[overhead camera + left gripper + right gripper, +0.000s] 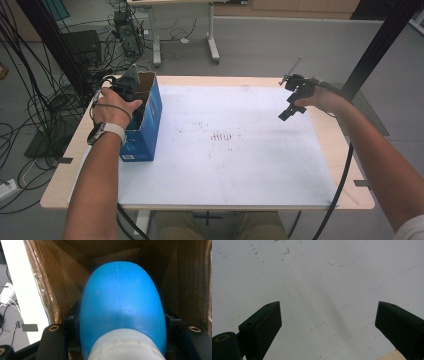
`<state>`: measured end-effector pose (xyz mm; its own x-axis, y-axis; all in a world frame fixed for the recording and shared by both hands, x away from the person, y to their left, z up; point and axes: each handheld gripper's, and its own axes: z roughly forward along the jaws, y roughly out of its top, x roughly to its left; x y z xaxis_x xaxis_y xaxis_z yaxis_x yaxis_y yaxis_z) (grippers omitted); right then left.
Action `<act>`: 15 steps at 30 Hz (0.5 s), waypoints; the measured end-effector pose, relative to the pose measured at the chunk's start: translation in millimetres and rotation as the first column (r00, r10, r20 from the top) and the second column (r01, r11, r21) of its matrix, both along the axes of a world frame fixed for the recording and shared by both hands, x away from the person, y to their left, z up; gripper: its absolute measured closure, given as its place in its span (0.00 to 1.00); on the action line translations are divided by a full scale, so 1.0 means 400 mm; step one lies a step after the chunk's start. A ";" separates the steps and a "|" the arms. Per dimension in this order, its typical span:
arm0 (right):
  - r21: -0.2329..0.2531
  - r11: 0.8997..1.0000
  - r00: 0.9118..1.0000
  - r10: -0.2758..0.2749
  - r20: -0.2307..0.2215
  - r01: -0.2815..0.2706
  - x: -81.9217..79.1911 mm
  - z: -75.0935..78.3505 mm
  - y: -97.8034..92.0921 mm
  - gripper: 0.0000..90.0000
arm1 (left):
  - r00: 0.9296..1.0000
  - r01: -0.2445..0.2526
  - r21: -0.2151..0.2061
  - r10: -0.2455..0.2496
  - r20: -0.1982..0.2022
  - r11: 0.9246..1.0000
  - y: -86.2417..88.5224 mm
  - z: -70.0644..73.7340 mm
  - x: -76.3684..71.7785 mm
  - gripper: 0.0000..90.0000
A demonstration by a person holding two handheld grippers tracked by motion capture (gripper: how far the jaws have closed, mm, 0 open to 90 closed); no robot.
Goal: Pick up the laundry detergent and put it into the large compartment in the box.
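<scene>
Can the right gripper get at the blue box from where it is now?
Probably yes. The right gripper hangs open over the white mat with nothing lying between it and the blue box. But the left gripper is down inside the box's open top, so only the side looks free.

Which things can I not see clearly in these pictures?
- Left gripper, high view: its tips are inside the blue box, hidden by the wall and the hand.
- Blue object, left gripper view: its lower end is cut off by the bottom edge, so what it is stays unclear.
- Box floor, left gripper view: hidden behind the blue object.
</scene>
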<state>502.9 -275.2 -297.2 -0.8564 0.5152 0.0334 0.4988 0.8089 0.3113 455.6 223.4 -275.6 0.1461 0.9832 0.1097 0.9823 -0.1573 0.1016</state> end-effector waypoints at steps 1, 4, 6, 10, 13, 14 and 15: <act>0.000 1.000 1.000 -0.001 0.000 0.001 0.000 0.000 0.000 0.08 | 1.000 0.000 0.000 0.000 0.000 1.000 0.000 0.000 0.000 0.42; 0.000 1.000 1.000 0.000 0.001 0.000 0.000 0.001 -0.001 0.08 | 1.000 0.000 0.000 0.000 0.000 1.000 0.000 0.000 0.000 0.42; 0.000 1.000 1.000 -0.002 0.000 0.002 -0.001 0.001 -0.002 0.08 | 1.000 0.000 0.001 0.000 -0.001 1.000 0.000 0.000 0.000 0.42; 0.002 1.000 1.000 -0.003 0.000 0.003 -0.001 0.001 -0.004 0.08 | 1.000 -0.001 0.001 0.001 -0.002 1.000 -0.001 0.000 -0.001 0.42; 0.002 1.000 1.000 -0.003 0.000 0.003 -0.002 0.001 -0.004 0.08 | 1.000 0.000 0.001 0.000 -0.003 1.000 -0.001 0.000 -0.001 0.42; 0.003 1.000 1.000 -0.002 0.002 0.002 -0.002 0.002 -0.004 0.08 | 1.000 0.000 0.002 0.000 -0.003 1.000 -0.001 0.000 -0.001 0.42; 0.003 1.000 1.000 -0.002 0.002 0.002 -0.002 0.002 -0.004 0.08 | 1.000 0.000 0.001 0.000 -0.003 1.000 -0.001 0.000 -0.001 0.42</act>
<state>502.1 -276.8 -296.4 -0.8553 0.5170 0.0332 0.4999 0.8068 0.3151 455.2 222.9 -275.6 0.1464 0.9830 0.1107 0.9826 -0.1574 0.0986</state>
